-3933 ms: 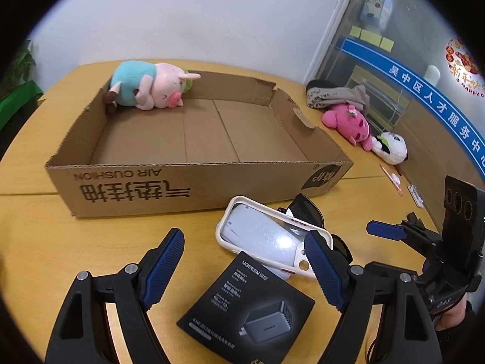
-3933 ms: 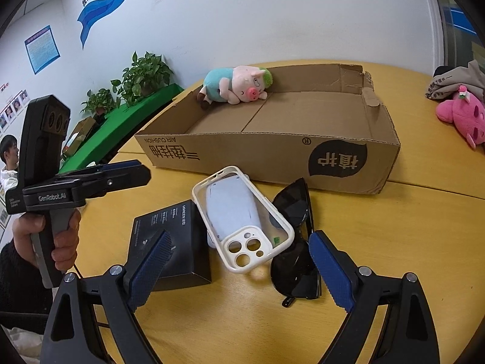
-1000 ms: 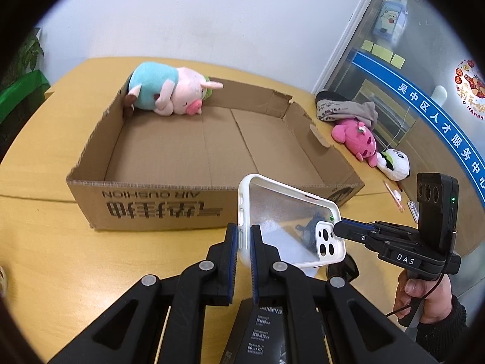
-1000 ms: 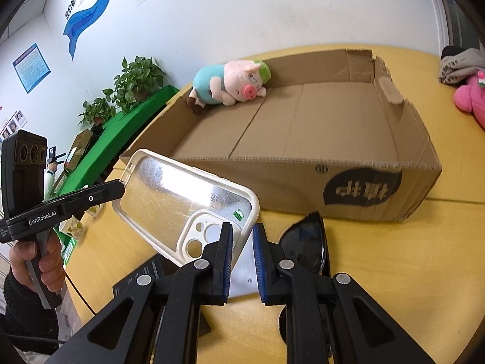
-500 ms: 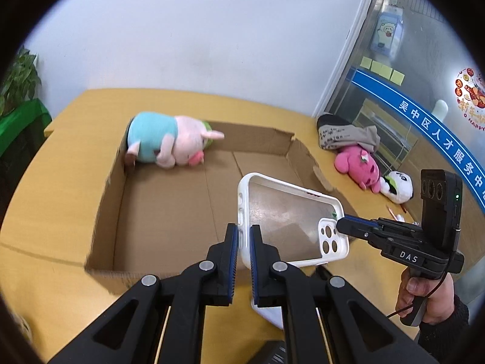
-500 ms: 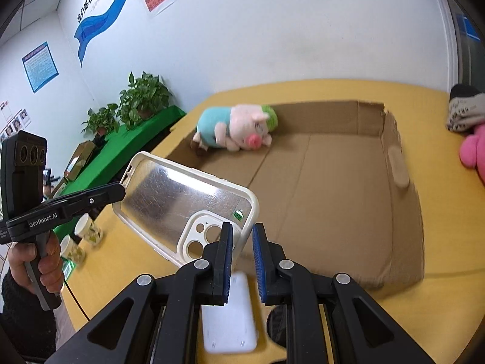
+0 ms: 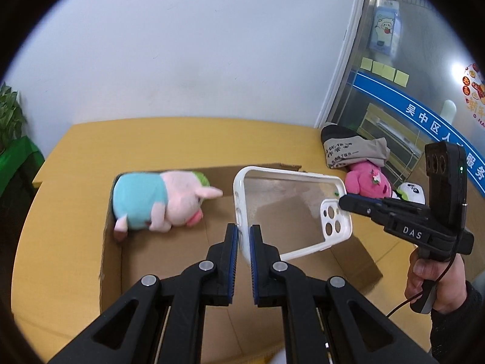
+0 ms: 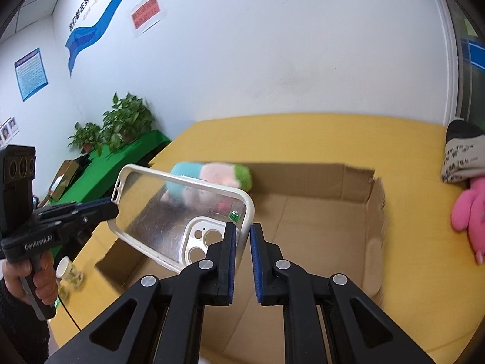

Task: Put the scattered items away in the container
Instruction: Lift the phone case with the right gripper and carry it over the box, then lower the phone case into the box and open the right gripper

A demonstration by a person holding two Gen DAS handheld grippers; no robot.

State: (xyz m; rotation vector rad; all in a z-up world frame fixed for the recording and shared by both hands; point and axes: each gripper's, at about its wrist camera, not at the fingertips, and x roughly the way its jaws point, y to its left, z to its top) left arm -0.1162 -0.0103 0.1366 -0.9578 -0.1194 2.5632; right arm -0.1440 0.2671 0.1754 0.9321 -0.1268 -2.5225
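Observation:
A clear phone case point(image 7: 288, 209) with a white rim hangs in the air over the open cardboard box point(image 7: 104, 242), carried by both grippers. My left gripper point(image 7: 241, 239) is shut on the long edge at the plain end. In the right wrist view, my right gripper point(image 8: 241, 239) pinches the rim of the phone case point(image 8: 169, 212) beside the camera cut-out, its jaws closing tighter on it. Each wrist view shows the other gripper: the right one point(image 7: 345, 203) and the left one point(image 8: 112, 207). A pig plush point(image 7: 157, 206) lies in the far left corner of the box.
On the yellow table to the right of the box lie a pink plush point(image 7: 366, 185), a folded grey cloth point(image 7: 351, 148) and a panda toy point(image 7: 409, 191). Small jars point(image 8: 65, 270) stand left of the box point(image 8: 376, 212). Green plants point(image 8: 121, 121) line the left wall.
Both grippers have lifted the case and carried it forward from in front of the box to above its floor. The items on the near table have dropped out of view.

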